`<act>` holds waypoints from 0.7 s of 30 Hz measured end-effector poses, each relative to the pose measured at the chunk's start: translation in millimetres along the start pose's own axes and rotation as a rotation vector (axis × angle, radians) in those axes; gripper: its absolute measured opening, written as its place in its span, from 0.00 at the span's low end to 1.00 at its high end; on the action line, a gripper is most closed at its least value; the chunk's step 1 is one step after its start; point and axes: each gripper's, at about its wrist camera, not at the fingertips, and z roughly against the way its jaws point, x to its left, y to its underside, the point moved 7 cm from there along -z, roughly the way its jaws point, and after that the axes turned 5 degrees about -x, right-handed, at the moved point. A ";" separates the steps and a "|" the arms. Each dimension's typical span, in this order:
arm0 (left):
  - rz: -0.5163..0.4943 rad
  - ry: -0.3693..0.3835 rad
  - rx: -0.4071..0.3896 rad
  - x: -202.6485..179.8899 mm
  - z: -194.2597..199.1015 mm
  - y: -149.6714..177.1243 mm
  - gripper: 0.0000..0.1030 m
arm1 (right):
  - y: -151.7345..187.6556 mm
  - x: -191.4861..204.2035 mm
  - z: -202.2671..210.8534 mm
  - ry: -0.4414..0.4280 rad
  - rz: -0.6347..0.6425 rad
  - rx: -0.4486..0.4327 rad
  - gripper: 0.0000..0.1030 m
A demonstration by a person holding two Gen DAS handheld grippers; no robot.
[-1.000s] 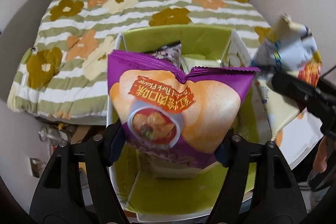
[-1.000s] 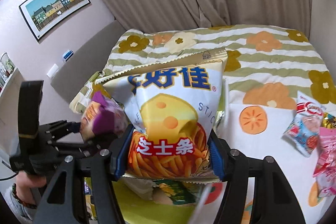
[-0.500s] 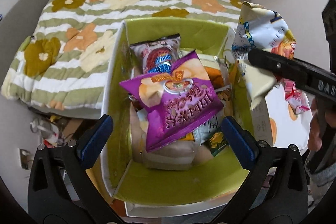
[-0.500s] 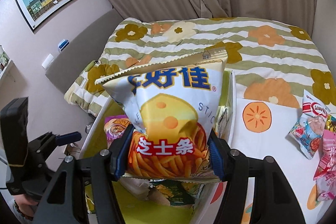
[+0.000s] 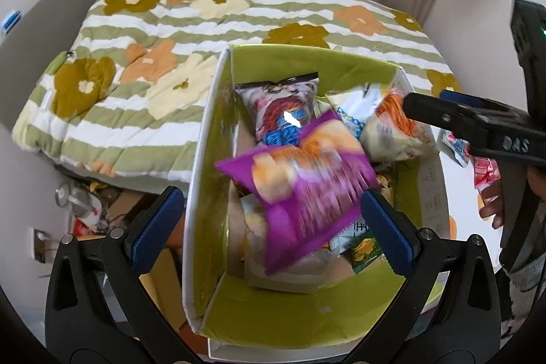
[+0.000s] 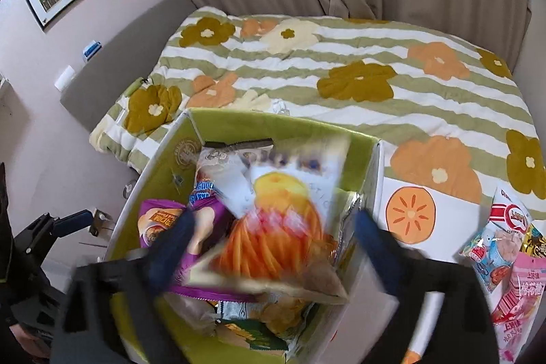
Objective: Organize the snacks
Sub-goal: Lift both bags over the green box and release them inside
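Note:
A green-lined cardboard box [image 5: 211, 139] holds several snack bags. The purple chip bag [image 5: 300, 179] lies blurred on top of the pile, between my open left gripper's [image 5: 273, 224] blue pads without being held. In the right wrist view my right gripper [image 6: 273, 244] is open over the box [image 6: 160, 156], and the white-and-orange cheese stick bag [image 6: 276, 220] is blurred, loose between its fingers above the purple bag [image 6: 160, 224]. The cheese stick bag [image 5: 392, 125] shows at the box's right side in the left wrist view.
A flowered green-striped quilt [image 6: 341, 70] lies behind the box. More snack packets [image 6: 505, 255] lie on the white cloth with orange prints [image 6: 440, 214] to the right. Floor clutter [image 5: 88, 203] is left of the box. The right gripper's body [image 5: 484, 132] reaches in from the right.
The right gripper opened and let go of the cheese stick bag, which is dropping into the box. The purple bag, released earlier, has shifted on the pile. The left gripper stays open.

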 end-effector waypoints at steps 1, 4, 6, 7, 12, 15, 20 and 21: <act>0.005 0.000 0.001 0.5 -0.6 1.0 1.00 | 1.6 -0.2 1.8 0.000 0.004 -0.010 1.00; 0.019 0.004 0.008 3.5 -2.3 3.5 1.00 | 9.6 0.6 4.9 0.010 0.019 -0.011 1.00; 0.022 0.003 0.009 4.2 -1.1 4.0 1.00 | 13.4 0.2 6.3 0.016 0.024 -0.005 1.00; 0.022 0.002 0.007 4.2 0.4 4.2 1.00 | 16.3 0.5 8.8 0.016 0.023 -0.005 1.00; 0.011 -0.004 -0.016 1.2 16.8 3.1 1.00 | 17.5 3.7 25.0 0.010 0.008 -0.030 1.00; 0.008 0.000 -0.037 -1.2 29.4 2.8 1.00 | 18.8 7.1 36.4 0.011 0.004 -0.044 1.00; 0.013 0.040 -0.061 -9.9 44.1 4.1 1.00 | 31.4 12.7 60.4 0.019 -0.024 -0.058 1.00; 0.010 0.053 -0.063 -13.9 45.8 4.3 1.00 | 33.8 12.6 65.5 0.024 -0.027 -0.067 1.00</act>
